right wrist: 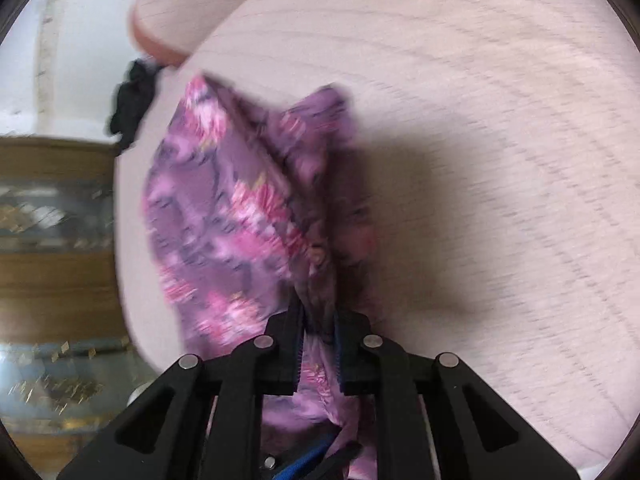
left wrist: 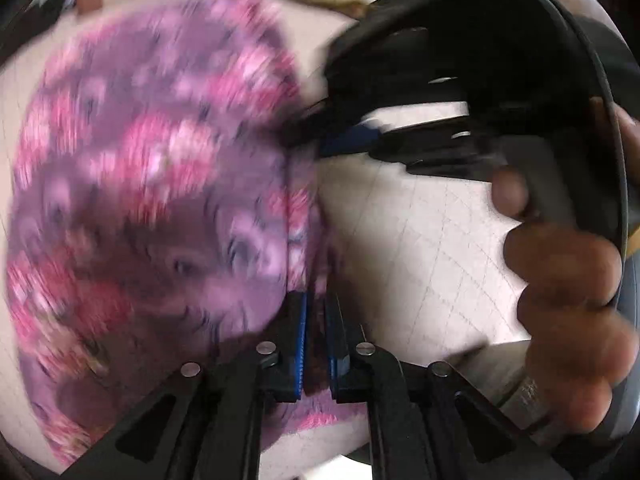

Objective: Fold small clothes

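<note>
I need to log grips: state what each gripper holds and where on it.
Both hold the same purple-pink floral garment. The left gripper pinches its edge; the right gripper pinches a bunched edge. Which part of the garment cannot be told.

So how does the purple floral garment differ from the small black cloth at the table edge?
The purple floral garment is large, patterned pink and clamped by the left gripper and right gripper; the black cloth is small, plain, bunched and untouched. Both are soft fabric over the pale table.

Pale wooden table (right wrist: pixel 480 80), black cloth (right wrist: pixel 132 104) at edge.
</note>
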### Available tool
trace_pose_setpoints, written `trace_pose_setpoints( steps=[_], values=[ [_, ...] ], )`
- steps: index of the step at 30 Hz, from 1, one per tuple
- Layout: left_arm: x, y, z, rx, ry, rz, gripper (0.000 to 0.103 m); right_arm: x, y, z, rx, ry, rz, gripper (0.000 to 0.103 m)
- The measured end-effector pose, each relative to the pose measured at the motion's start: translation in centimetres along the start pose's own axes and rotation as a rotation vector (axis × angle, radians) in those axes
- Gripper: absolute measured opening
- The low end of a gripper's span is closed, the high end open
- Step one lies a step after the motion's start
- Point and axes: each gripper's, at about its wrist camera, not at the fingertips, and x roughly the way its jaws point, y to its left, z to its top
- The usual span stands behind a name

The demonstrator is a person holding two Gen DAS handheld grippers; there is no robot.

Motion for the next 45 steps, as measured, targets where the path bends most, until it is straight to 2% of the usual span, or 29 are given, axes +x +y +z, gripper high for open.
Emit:
trace_pose_setpoints(
  steps=[3,5,6,10,11,13,16,19,22,25,26,28,29,30,32,35,37,38,39,40,41,42,43,45],
  values=[
    [-2.5,0.9,-1.1,-0.033,-0.016,-0.099,0.014,-0.3,-0.5,-0.4,0.021,0.008,0.049,0.017],
    [-4.9,1.4,-1.7,-0.036,-0.05,-0.132,0.04,-0.7,0.1,-0.8,-0.019,-0.004,0.056,0.022],
    [-6.0,1.6,-1.9,-0.032,-0.073,-0.131,0.042,-0.6,0.4,-0.9,-0.033,-0.008,0.055,0.029],
    [-9.0,3.4,-1.4,-0.021,-0.146,-0.036,0.042,1.3,1.3,-0.8,-0.054,0.023,0.005,0.029],
    [-9.2,3.9,-1.6,-0.031,-0.154,0.003,0.042,1.7,1.4,-0.8,-0.057,0.028,-0.009,0.026],
    [-8.9,4.8,-1.9,-0.047,-0.144,0.065,0.042,1.8,0.8,-1.2,-0.069,0.034,-0.024,0.005],
    [-8.2,5.6,-2.3,-0.058,-0.1,0.141,0.042,0.6,0.0,-2.3,-0.061,0.008,-0.027,0.004],
    [-8.1,5.8,-3.5,-0.033,-0.078,0.13,0.042,-0.8,-0.9,-4.0,-0.074,-0.006,-0.034,0.004],
    [-7.7,5.6,-3.8,-0.012,-0.064,0.148,0.042,1.1,-1.6,-3.9,-0.057,0.036,-0.12,0.004],
    [-8.9,5.4,-3.8,-0.011,-0.078,0.111,0.044,-0.4,-0.2,-4.0,-0.101,-0.034,-0.104,0.007],
    [-9.6,5.3,-3.6,-0.008,-0.087,0.081,0.052,-1.5,0.6,-4.2,-0.134,-0.079,-0.107,0.01],
    [-11.1,5.5,-2.7,-0.007,-0.112,0.065,0.063,-3.5,1.8,-4.4,-0.179,-0.165,-0.096,0.048],
    [-11.9,6.0,-2.1,-0.011,-0.13,0.07,0.068,-4.2,2.2,-4.4,-0.193,-0.198,-0.082,0.076],
    [-12.5,6.7,-1.3,-0.019,-0.143,0.081,0.07,-4.9,2.9,-4.3,-0.217,-0.227,-0.064,0.077],
    [-13.2,8.5,0.8,-0.058,-0.158,0.095,0.075,-5.4,4.2,-3.3,-0.226,-0.224,-0.011,0.077],
    [-13.8,12.4,4.6,-0.166,-0.173,0.114,0.075,-5.0,5.9,0.0,-0.214,-0.208,0.092,0.077],
    [-13.3,15.0,7.2,-0.232,-0.186,0.112,0.075,-3.9,7.1,2.3,-0.254,-0.222,0.088,0.077],
    [-13.1,16.4,8.3,-0.275,-0.19,0.112,0.075,-3.2,7.3,3.4,-0.264,-0.226,0.064,0.077],
    [-12.6,17.5,9.4,-0.301,-0.196,0.104,0.075,-1.9,7.2,4.5,-0.253,-0.223,0.056,0.067],
    [-12.0,18.4,10.4,-0.319,-0.199,0.094,0.075,-1.0,6.9,5.2,-0.238,-0.204,0.071,0.053],
    [-11.2,19.4,11.4,-0.343,-0.199,0.084,0.075,-0.4,6.0,5.4,-0.219,-0.18,0.078,0.016],
    [-10.3,20.2,12.7,-0.365,-0.192,0.072,0.075,0.6,5.2,5.6,-0.179,-0.153,0.087,0.008],
    [-9.5,20.7,13.5,-0.38,-0.183,0.044,0.075,1.0,4.5,5.9,-0.138,-0.132,0.087,0.008],
    [-7.7,21.4,14.8,-0.393,-0.15,-0.017,0.074,0.3,4.0,6.2,-0.128,-0.145,0.123,0.008]
  ],
)
